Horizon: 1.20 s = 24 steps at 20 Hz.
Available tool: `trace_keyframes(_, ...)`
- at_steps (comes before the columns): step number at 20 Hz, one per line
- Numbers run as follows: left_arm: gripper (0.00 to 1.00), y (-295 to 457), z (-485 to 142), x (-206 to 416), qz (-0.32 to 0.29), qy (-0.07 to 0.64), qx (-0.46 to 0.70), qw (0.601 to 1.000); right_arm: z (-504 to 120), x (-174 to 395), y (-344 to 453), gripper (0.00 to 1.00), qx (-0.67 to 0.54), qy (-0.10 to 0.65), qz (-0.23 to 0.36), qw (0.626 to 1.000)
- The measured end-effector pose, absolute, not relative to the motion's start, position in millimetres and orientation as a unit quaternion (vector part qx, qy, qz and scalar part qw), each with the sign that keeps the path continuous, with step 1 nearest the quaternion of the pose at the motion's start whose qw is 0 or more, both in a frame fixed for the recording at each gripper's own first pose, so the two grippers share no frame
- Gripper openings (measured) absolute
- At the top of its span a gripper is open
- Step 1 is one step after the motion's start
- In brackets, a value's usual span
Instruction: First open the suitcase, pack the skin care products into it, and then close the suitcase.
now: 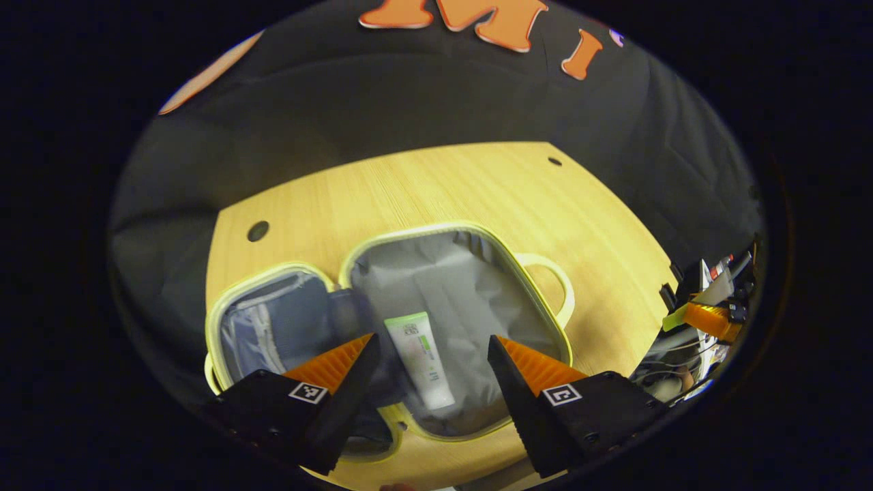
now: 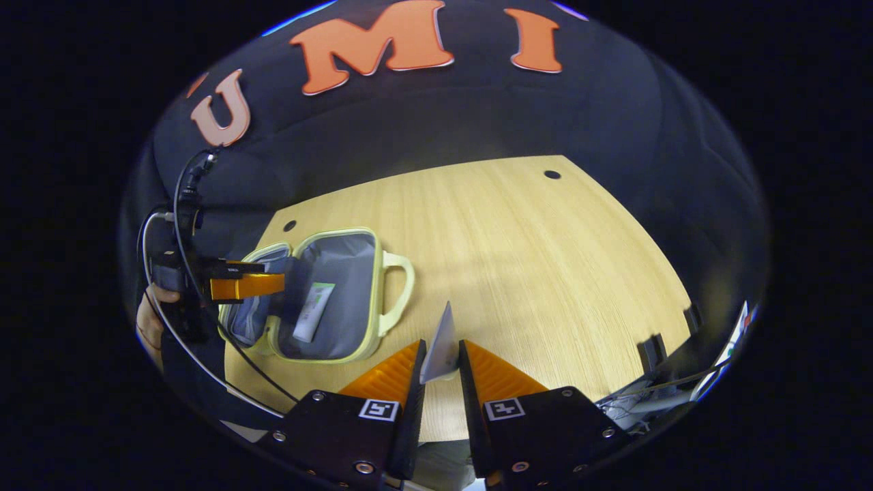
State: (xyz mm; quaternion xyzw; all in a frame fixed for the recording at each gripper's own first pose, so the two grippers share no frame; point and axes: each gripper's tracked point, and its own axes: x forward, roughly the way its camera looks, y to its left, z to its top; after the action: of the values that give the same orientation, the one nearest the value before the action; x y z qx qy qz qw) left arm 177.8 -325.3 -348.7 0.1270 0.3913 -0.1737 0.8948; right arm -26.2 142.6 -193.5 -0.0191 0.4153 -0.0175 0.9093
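The case (image 2: 327,300) lies open at the worktop's (image 2: 532,273) left; a tube (image 2: 312,312) lies inside. The worktop right of it is bare.

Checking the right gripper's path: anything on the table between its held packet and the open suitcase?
Nothing. In the right gripper view, bare table separates the packet, held in the right gripper, from the suitcase; its handle is nearest.

A light wooden table (image 2: 532,259) with small round holes near its far edge fills mid-frame. The open suitcase (image 2: 392,273) lies on it at centre-left.
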Motion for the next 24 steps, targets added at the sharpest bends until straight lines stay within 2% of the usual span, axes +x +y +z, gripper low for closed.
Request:
trace_keyframes(6, 0.98, -251, -291, 142, -0.1, 0.295, 0.107, 0.944, -174, 25, 228, 0.32, -0.066, 0.424, 0.105, 0.897)
trace_keyframes(11, 0.98, -197, -223, 92, -0.03, 0.245, 0.079, 0.966, -213, 41, 284, 0.31, -0.072, 0.505, 0.181, 0.841)
trace_keyframes(15, 0.98, -188, -156, 55, 0.015, 0.202, 0.088, 0.975, -258, 36, 306, 0.32, -0.058, 0.579, 0.196, 0.789)
trace_keyframes(18, 0.98, -188, -121, 34, 0.034, 0.189, 0.094, 0.977, -298, 38, 313, 0.32, -0.035, 0.627, 0.177, 0.758)
trace_keyframes(24, 0.98, -202, -76, 20, 0.044, 0.183, 0.107, 0.976, -348, 36, 305, 0.32, -0.042, 0.665, 0.146, 0.731)
